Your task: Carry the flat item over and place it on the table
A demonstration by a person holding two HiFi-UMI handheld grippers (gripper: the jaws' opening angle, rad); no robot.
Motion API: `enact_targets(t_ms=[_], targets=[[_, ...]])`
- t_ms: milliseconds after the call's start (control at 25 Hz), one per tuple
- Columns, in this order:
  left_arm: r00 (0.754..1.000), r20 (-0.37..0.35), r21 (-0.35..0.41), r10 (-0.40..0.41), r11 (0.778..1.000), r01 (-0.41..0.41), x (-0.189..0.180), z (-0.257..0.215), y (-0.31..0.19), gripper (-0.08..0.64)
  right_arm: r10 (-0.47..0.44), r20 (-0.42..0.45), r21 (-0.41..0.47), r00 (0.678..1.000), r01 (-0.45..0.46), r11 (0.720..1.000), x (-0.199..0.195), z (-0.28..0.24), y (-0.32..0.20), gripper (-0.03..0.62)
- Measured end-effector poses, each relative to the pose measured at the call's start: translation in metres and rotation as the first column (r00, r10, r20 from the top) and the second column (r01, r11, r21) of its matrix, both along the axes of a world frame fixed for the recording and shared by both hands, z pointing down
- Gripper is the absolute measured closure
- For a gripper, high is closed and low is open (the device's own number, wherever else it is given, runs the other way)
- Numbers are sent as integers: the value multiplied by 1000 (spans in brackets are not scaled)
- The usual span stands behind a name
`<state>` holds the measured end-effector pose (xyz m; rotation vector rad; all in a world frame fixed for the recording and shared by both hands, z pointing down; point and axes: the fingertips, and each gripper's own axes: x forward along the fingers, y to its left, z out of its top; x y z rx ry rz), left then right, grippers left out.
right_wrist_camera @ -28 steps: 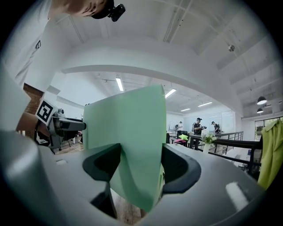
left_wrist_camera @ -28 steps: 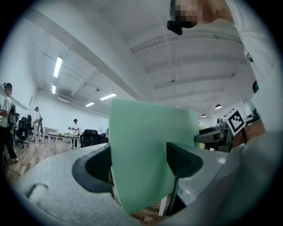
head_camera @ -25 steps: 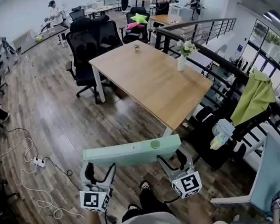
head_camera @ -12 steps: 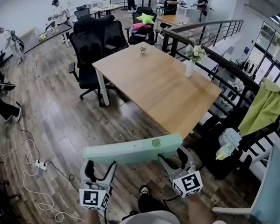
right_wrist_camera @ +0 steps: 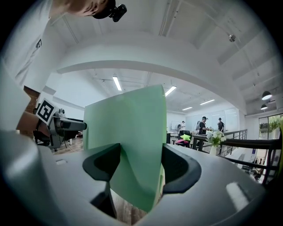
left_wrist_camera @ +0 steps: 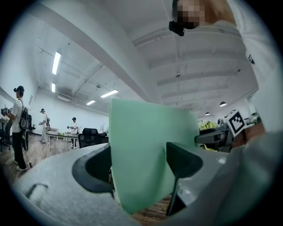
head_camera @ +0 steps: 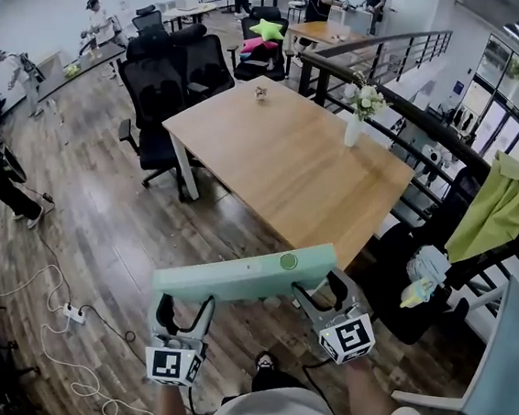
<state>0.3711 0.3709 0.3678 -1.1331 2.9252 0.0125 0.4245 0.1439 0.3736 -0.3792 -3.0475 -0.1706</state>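
Your left gripper [head_camera: 184, 309] is clamped on the left end of the flat pale green board [head_camera: 243, 276]. Board hangs roughly level over the dark wood floor [head_camera: 100, 231], just short of the light wooden table's [head_camera: 283, 158] near corner. Your right gripper [head_camera: 321, 296] is clamped on the board's right end. White vase of flowers [head_camera: 353, 129] stands at the table's far right edge.
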Motion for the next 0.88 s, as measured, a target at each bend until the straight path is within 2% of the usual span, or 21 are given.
enact_targets(t_ms=[280,480,880], targets=[[1000,-6,-21,-18,1000,18,-25,7,-28,178,-26,0,-5,1000,26,1000,-30,4,-28,299],[999,-28,-32,-30,999,29,-39,11,-43,178,-32,-32,-28,999,31,999,-45,18,-45,298],[998,-49,-43,-39,998,36,-90,29,-52,178,-34,-48,-42,998,32,999,-95,35,-52,298]])
